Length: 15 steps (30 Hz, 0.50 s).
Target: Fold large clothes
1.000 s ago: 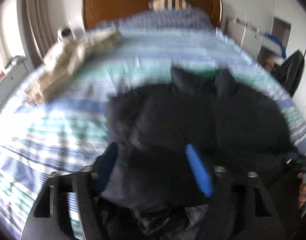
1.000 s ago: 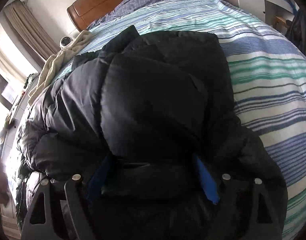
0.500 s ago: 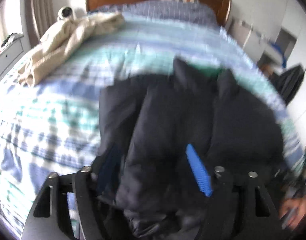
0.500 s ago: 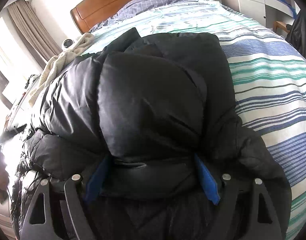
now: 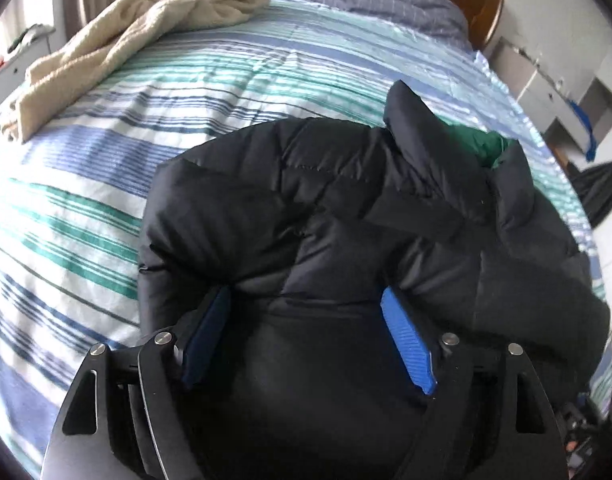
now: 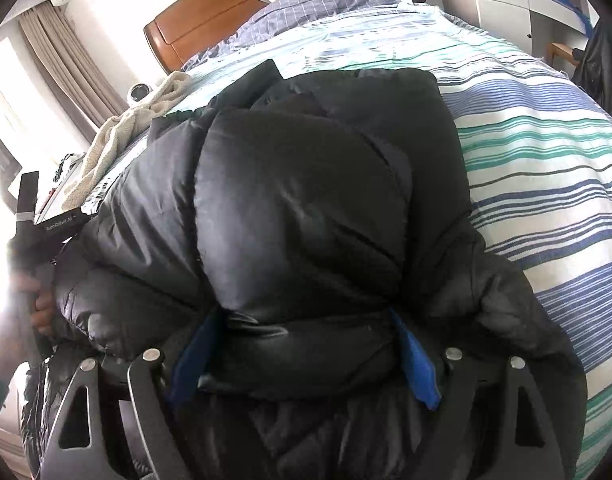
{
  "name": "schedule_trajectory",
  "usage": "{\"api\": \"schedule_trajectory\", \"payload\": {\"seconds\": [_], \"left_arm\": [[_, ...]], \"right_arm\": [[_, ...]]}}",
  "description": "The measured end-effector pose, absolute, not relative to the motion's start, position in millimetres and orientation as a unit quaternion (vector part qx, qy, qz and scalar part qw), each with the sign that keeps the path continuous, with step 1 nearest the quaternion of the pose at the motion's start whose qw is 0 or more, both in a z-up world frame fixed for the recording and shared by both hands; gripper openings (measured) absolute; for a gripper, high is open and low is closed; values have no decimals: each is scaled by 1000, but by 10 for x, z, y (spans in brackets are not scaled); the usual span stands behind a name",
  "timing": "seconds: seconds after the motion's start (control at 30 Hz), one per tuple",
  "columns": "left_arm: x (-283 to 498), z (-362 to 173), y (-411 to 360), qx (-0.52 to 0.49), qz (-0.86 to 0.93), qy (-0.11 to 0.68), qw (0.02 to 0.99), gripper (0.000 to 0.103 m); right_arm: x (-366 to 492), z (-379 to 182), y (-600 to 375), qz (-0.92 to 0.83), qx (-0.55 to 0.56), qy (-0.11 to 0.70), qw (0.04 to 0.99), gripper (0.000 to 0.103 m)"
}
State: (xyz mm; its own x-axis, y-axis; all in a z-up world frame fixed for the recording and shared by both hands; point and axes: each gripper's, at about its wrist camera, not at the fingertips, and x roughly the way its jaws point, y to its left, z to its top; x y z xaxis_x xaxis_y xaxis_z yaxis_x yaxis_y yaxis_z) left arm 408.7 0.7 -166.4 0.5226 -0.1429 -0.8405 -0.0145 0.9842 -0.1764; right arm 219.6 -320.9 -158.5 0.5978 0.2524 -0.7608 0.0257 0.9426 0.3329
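Both grippers, left (image 5: 306, 332) just widened and right (image 6: 302, 352), fingers wide around puffy folds of the black jacket (image 5: 345, 216) bundled near-right on the striped bed (image 5: 106, 160), collar far.

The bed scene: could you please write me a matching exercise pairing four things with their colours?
Things:
1. puffer jacket
2. towel
3. headboard
4. jacket lining

Colours:
A. reddish-brown wood
B. green
C. black
D. cream

Pairs: 1-C, 2-D, 3-A, 4-B
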Motion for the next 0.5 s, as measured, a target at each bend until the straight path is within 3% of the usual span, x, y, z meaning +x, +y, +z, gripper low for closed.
{"api": "schedule_trajectory", "payload": {"seconds": [0.1, 0.23, 0.5], "left_arm": [[4025, -1369, 30, -70, -50, 471, 878, 78], [4121, -1188, 74, -100, -61, 450, 885, 84], [4545, -1793, 198, -127, -18, 466, 875, 87]], "right_arm": [[2177, -1582, -3210, 64, 157, 440, 882, 85], [2156, -1583, -3200, 62, 157, 437, 883, 85], [2156, -1587, -3187, 67, 159, 436, 883, 87]]}}
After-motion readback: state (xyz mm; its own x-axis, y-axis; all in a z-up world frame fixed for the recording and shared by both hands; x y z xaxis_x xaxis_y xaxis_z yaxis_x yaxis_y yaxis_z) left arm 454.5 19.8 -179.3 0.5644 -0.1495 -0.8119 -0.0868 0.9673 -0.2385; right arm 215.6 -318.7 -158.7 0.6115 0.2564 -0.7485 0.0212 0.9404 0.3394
